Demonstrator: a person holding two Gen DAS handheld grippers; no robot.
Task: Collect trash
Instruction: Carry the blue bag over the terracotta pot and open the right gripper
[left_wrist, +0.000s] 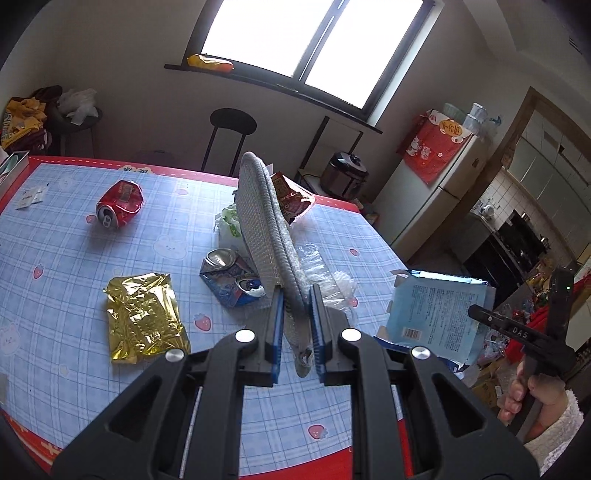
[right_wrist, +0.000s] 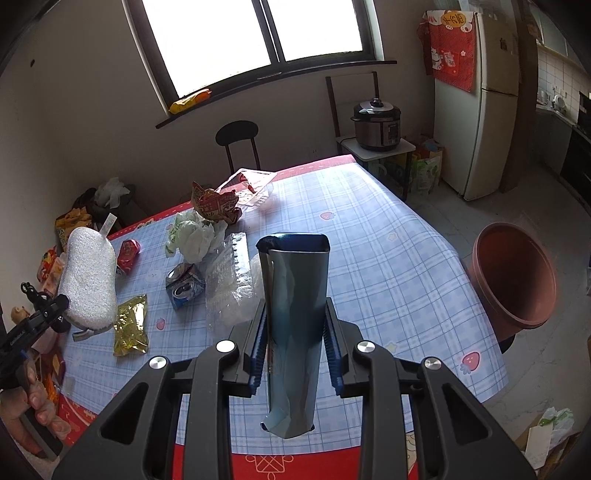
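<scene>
- The left gripper (left_wrist: 297, 325) sits at the bottom centre of the left wrist view, its jaws clamped on the lower end of a grey slipper (left_wrist: 264, 225), which stands up edge-on above the table (left_wrist: 74, 273).
- In the right wrist view the same slipper appears at the left edge, lifted clear of the tabletop, sole side facing the camera.
- The right gripper (right_wrist: 295, 343) at the bottom centre of its own view is closed on a flattened blue carton (right_wrist: 295, 295); the carton rises between the jaws and its open top points toward the middle of the frame.
- The left wrist view shows that carton at the right, printed side up, held beyond the table's right edge.
- Still lying on the checked tablecloth, left of centre in the left wrist view: a crushed red can (left_wrist: 120, 205), a gold foil packet (left_wrist: 144, 317) and a crumpled blue can (left_wrist: 232, 277).
- Behind the slipper lie a red snack wrapper (left_wrist: 291, 197), a white-green plastic bag (left_wrist: 229, 225) and clear plastic film (left_wrist: 321, 266).
- A brown bin (right_wrist: 513, 277) stands on the floor at the right of the right wrist view, beside the table's edge, tilted toward the camera.
</scene>
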